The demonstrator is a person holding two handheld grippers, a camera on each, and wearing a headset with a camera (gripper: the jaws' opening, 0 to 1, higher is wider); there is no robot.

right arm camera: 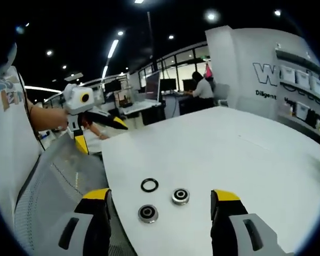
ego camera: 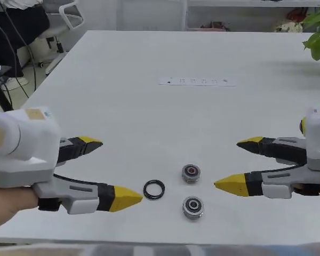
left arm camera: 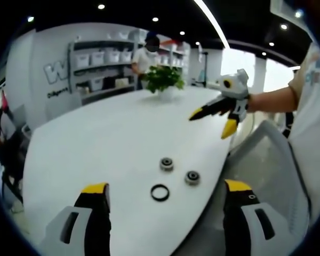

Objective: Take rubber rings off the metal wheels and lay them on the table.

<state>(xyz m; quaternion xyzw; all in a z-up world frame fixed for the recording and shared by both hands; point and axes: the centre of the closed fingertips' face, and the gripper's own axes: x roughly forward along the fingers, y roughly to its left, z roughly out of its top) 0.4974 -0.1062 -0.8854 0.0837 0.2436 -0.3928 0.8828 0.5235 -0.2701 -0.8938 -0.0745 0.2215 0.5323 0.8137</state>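
Note:
Two small metal wheels sit near the table's front edge, one farther back and one closer to me. A loose black rubber ring lies flat on the table just left of them. My left gripper hovers open at the left, its lower tip close to the ring. My right gripper hovers open at the right of the wheels. From the left gripper view the ring and both wheels lie ahead; the right gripper view shows the ring and wheels too.
The white table stretches far back, with a strip of paper lying mid-table. A green plant stands at the far right corner. An office chair stands beyond the table's left side. A mesh chair back is by the front edge.

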